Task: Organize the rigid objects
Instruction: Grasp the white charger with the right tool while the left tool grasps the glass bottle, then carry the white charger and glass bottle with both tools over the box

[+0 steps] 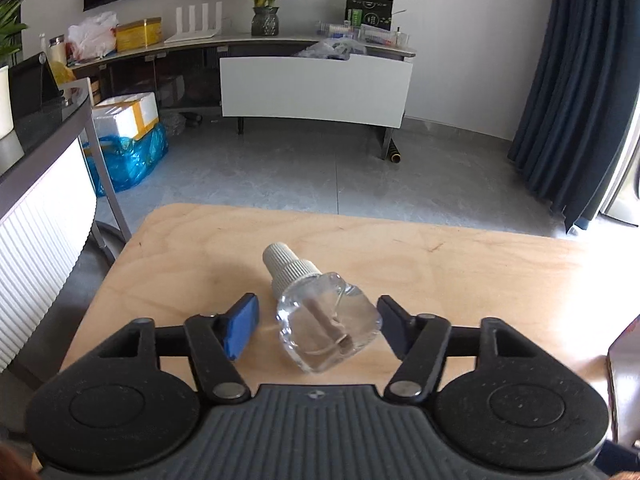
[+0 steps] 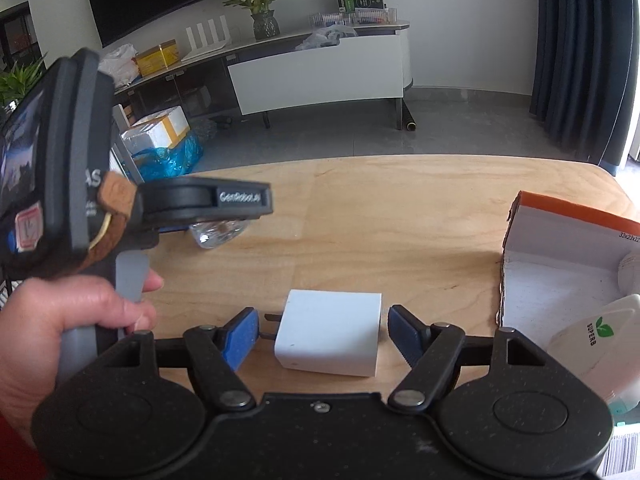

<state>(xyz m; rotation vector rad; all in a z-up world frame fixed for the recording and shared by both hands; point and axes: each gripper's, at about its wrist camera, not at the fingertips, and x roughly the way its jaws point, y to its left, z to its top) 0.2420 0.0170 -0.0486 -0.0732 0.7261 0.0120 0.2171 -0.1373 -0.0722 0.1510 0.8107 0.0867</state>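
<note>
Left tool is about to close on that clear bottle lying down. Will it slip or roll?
The clear bottle looks smooth and glossy, so probably slippery. Its faceted body lies flat, so rolling seems unlikely. Likely rigid; the ribbed cap offers better grip.

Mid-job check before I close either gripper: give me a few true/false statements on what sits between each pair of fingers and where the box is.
1. The clear glass bottle with the grey ribbed cap lies on its side between the open fingers of the left gripper. True.
2. The right gripper is shut on the white square plug adapter. False: its fingers are open on either side of it, not touching.
3. The adapter's metal prongs point toward the blue left finger pad. True.
4. The orange-edged cardboard box is empty. False: a white bottle with a green leaf logo lies in it.
</note>
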